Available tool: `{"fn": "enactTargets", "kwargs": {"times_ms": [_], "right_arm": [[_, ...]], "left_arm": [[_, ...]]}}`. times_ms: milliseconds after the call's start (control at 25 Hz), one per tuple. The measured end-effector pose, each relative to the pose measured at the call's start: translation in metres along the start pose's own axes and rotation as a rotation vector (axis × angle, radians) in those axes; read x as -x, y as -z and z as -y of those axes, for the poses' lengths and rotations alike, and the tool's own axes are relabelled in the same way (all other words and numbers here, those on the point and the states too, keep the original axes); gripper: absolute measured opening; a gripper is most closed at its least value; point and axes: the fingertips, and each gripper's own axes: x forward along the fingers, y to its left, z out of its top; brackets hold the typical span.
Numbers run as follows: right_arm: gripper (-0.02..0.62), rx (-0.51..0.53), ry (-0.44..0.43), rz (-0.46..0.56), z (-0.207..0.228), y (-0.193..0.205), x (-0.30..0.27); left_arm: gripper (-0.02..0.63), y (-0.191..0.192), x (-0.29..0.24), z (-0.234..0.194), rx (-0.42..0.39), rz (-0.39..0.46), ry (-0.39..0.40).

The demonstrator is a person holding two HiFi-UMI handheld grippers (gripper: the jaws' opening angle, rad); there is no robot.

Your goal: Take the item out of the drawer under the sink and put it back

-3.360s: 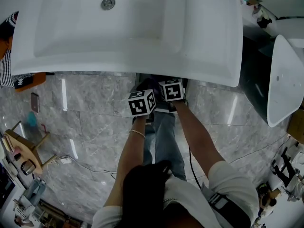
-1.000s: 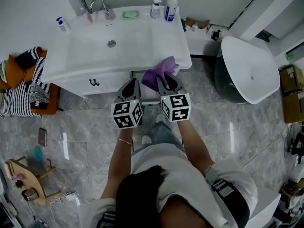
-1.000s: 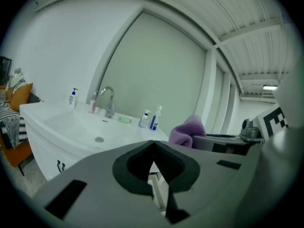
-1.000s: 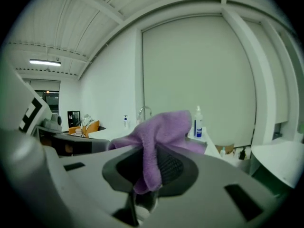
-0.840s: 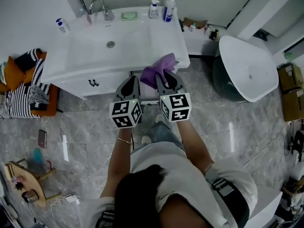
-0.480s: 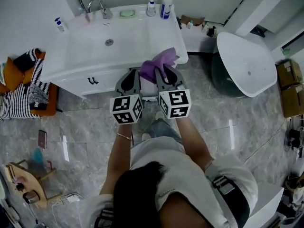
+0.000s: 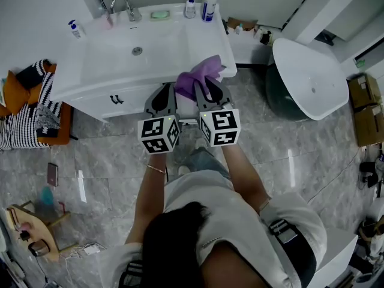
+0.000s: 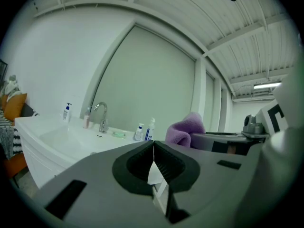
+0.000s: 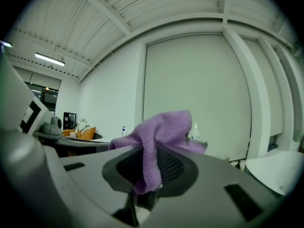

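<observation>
My right gripper (image 7: 207,84) is shut on a purple cloth (image 7: 200,75), which bunches up over its jaws at the front right edge of the white sink (image 7: 108,65). In the right gripper view the cloth (image 9: 161,127) drapes down between the fingers of the right gripper (image 9: 151,156). Beside it on the left, my left gripper (image 7: 166,90) has its jaws pressed together with nothing between them. The left gripper view shows those jaws of the left gripper (image 8: 153,148) meeting in a line, with the cloth (image 8: 185,129) off to the right. The cabinet front (image 7: 117,99) sits under the sink; the grippers hide the drawer.
A faucet (image 7: 123,5), a green soap dish (image 7: 160,15) and pump bottles (image 7: 209,5) line the sink's back. A white tub (image 7: 312,77) stands right, with cardboard boxes (image 7: 366,107) beyond. Striped and orange cushions (image 7: 24,113) lie left. Grey marble floor (image 7: 288,155) spreads below.
Seconds ago both grippers reached low under the sink. Over the last second they rose together with the purple cloth toward the sink's front edge.
</observation>
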Motion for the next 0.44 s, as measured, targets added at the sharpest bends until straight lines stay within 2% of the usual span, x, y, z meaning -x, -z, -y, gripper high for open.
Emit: {"fn": "enactTargets", "kwargs": {"times_ms": [440], "right_arm": [[0.072,0.009,-0.017,0.013,-0.0037,-0.0052,-0.0021]], "left_arm": [[0.005,0.0016,-0.0022,-0.0042,-0.011,-0.007,-0.017]]}}
